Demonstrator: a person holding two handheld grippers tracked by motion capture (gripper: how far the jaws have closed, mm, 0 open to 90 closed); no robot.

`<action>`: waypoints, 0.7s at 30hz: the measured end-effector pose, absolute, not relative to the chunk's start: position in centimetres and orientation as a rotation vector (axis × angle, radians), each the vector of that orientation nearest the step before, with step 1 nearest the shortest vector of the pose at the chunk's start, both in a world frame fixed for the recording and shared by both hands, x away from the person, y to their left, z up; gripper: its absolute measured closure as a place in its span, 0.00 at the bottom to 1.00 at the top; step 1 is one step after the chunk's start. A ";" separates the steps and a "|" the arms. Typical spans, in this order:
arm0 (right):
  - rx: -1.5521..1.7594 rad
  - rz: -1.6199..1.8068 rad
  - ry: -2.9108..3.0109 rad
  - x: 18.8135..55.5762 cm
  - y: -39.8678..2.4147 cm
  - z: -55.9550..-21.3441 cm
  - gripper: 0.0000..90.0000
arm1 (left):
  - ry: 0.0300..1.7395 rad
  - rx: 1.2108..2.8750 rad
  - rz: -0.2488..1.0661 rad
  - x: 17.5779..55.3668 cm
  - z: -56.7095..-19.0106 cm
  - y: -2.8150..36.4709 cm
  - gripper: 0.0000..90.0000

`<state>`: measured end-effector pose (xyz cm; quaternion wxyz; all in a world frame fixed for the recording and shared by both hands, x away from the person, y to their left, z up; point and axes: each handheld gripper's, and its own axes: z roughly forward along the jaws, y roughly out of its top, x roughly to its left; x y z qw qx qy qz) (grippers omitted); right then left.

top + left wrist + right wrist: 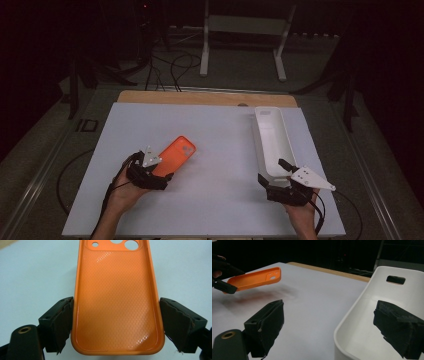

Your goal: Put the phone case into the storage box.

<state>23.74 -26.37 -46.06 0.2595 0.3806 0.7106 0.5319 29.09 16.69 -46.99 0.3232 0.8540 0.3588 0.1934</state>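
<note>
Orange silicone phone case [117, 300], hollow side up, sits clamped across its width near the bottom end between the pads of the left gripper [116, 322]. In the right gripper view the case [254, 280] hangs clear of the white bench [307, 305], a soft shadow beneath it, camera cut-outs pointing away from the hand.

White bin [272, 142], long and narrow, lies at the right side of the bench, well apart from the case. The right gripper [329, 327] has its jaws spread wide and unclenched, straddling the bin's near wall, one jaw outside, one inside; no squeeze on it visible.

Judgement: the step in hand looks like carrying the case across to the bin. To do it well:
- keep the clamp steady; soft sides may bow and slip
- hold the case level during travel
- steady the bin's near end with the right gripper
- lower over the open middle before releasing
</note>
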 end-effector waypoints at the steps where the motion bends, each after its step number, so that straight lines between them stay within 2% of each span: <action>1: 1.035 1.443 1.941 23.9 -26.2 -45.9 0.10 | 0.937 2.232 0.511 29.1 -46.7 16.6 0.19; 21: 1.019 1.505 1.990 26.1 -24.3 -43.2 0.10 | 0.846 2.177 0.582 28.7 -44.3 15.7 0.19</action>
